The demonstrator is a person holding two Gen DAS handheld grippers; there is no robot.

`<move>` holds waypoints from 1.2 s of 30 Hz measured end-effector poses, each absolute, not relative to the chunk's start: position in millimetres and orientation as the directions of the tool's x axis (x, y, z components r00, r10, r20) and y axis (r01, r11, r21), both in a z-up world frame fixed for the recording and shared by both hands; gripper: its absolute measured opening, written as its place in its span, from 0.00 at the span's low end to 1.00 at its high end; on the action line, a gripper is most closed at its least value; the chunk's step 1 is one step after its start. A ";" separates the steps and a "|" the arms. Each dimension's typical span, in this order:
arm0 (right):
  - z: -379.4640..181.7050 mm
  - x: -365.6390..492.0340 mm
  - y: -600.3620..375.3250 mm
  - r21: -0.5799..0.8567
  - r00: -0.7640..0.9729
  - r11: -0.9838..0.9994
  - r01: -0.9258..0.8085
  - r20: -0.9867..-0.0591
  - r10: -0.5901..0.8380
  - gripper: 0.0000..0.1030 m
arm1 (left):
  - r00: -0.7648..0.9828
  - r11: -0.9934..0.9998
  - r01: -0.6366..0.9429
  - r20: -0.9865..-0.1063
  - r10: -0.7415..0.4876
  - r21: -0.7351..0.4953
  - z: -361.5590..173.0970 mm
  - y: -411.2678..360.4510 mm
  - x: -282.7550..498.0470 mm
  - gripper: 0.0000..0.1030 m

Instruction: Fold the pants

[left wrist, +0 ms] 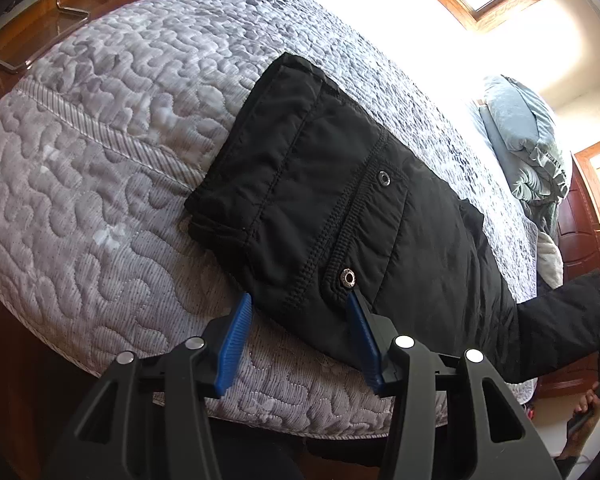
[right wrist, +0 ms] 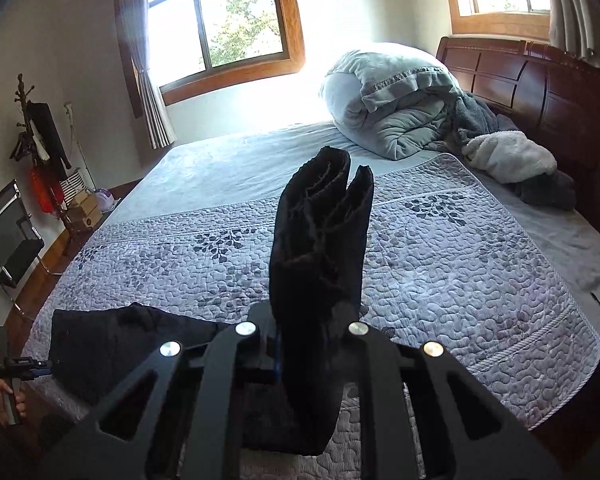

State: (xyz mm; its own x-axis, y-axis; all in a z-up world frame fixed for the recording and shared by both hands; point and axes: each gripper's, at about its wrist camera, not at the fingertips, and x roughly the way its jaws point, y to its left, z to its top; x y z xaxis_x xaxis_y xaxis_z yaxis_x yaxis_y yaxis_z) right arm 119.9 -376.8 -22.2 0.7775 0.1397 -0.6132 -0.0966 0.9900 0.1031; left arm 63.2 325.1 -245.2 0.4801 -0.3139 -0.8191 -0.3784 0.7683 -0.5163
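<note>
The black pants (left wrist: 340, 208) lay on the quilted bed (left wrist: 100, 160), waist end at frame centre in your left view. Your left tongs (left wrist: 300, 308) stood spread at the bottom, one blue finger touching the waistband near a snap. Your right tongs (right wrist: 304, 332) pinched the leg ends, the cloth rising up mid-frame. A pale duvet (right wrist: 388, 100) sat upper right.

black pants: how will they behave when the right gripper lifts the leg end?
Likely floppy: black pants drape over the quilt edge. Bunched leg ends stand above the right gripper, suggesting padded bulk. Smooth shell may slip.
</note>
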 end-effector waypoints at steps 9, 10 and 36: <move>-23.4 121.4 -360.6 0.059 0.779 0.986 -0.153 -0.607 0.157 0.12 | 0.462 0.787 -0.374 -0.834 -0.301 -0.491 -243.7 314.8 65.6 0.48; -23.9 121.5 -359.2 0.056 0.779 0.986 -0.156 -0.607 0.158 0.12 | 0.461 0.788 -0.373 -0.835 -0.301 -0.490 -243.1 313.4 66.2 0.48; -44.5 123.9 -284.5 -0.080 0.736 0.957 -0.280 -0.658 0.160 0.12 | 0.513 0.765 -0.351 -0.794 -0.325 -0.540 -231.9 327.6 44.9 0.48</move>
State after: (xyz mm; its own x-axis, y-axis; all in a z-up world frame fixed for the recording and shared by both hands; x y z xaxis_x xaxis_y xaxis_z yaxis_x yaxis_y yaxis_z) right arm 123.9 -284.5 -44.5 0.7358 0.1605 -0.6579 -0.2801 0.9566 -0.0799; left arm 44.9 327.6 -231.9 0.5131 -0.3255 -0.7942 -0.3515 0.7645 -0.5404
